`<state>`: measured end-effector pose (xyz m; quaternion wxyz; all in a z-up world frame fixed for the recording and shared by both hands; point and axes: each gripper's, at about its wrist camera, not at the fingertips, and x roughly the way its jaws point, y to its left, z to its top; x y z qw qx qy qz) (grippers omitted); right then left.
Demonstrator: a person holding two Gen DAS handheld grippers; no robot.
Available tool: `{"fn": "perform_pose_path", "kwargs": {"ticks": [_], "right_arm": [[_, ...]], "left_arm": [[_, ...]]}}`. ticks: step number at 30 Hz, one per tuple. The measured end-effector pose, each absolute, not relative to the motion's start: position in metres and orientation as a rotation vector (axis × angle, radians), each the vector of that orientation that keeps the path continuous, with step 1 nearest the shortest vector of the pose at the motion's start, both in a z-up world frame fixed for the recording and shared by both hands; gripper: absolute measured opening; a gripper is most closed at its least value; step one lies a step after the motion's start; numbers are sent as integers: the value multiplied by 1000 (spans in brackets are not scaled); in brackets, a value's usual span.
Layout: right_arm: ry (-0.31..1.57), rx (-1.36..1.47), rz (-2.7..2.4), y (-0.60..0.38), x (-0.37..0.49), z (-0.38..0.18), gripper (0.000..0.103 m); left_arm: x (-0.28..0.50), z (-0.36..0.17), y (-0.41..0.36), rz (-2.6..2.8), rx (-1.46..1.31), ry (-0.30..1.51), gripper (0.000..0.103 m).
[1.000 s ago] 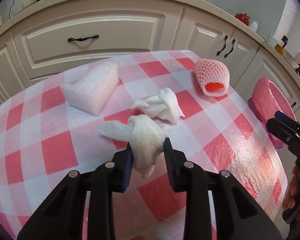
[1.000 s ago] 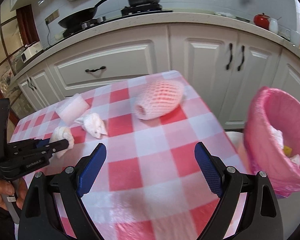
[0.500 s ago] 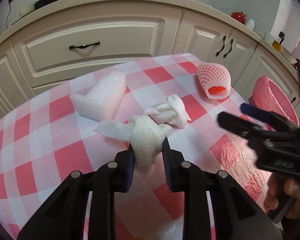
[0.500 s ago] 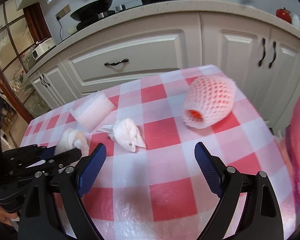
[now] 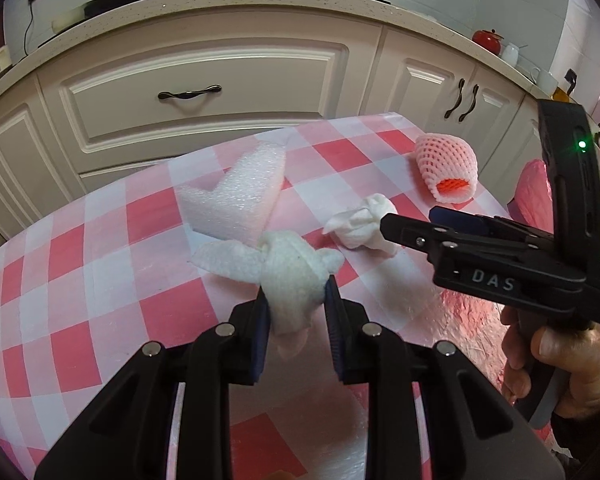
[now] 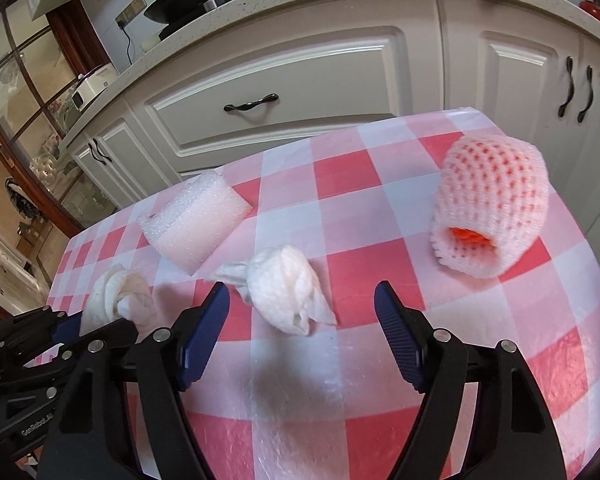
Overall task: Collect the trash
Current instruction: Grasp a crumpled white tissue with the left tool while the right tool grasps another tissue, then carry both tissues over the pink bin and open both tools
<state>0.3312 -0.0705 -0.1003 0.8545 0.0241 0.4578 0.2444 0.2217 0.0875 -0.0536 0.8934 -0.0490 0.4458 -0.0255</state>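
Right claw closing in on second wad; left claw already carrying the first.

Right claw [image 6: 302,308], wider and pointed at the net a second ago, is now narrowing its jaws around the loose wad [image 6: 286,294] at frame centre, pads not touching it yet, so grab number two is starting. Left claw [image 5: 294,312] is clamping the twisted wad [image 5: 290,276], lower centre of its frame, just off the cloth [image 5: 100,240]. Both wads: soft crumpled white tissue, pinched tails. Foam block [image 6: 194,222], upper left: bubbly, rigid. Net sleeve [image 6: 490,206], right: pink foam mesh, barrel-shaped, orange inside. Cloth: glossy red check.
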Motion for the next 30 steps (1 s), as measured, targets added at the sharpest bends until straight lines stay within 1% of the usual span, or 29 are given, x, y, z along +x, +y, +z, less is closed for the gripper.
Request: {"fn": "perform_pose_path", "kwargs": {"ticks": [5,6,9,10,11,13,21,30], "right_arm": [[1003,57,535,-62,340,-111,55],[1008,55,536,-60,341,-113,54],[1016,37,546,-55,342,-118,46],[1019,31,548,-54,342,-119,37],[1020,31,551,-54,342,-119,32],[1016,31,559,-55,341,-118,29],[961,0,524,-73,325,-98,28],[892,-25,436,-123,302,-70,28]], "left_arm": [[221,-52,91,-47,-106,922,25],[220,-52,92,-45,-109,921,25],[219,-53,93,-42,-113,922,25],[219,-53,94,-41,-113,923,25],[220,-53,94,-40,-114,923,25],[220,-53,95,-37,-119,923,25],[219,-48,86,-43,-117,913,25],[219,-39,55,-76,-106,899,25]]}}
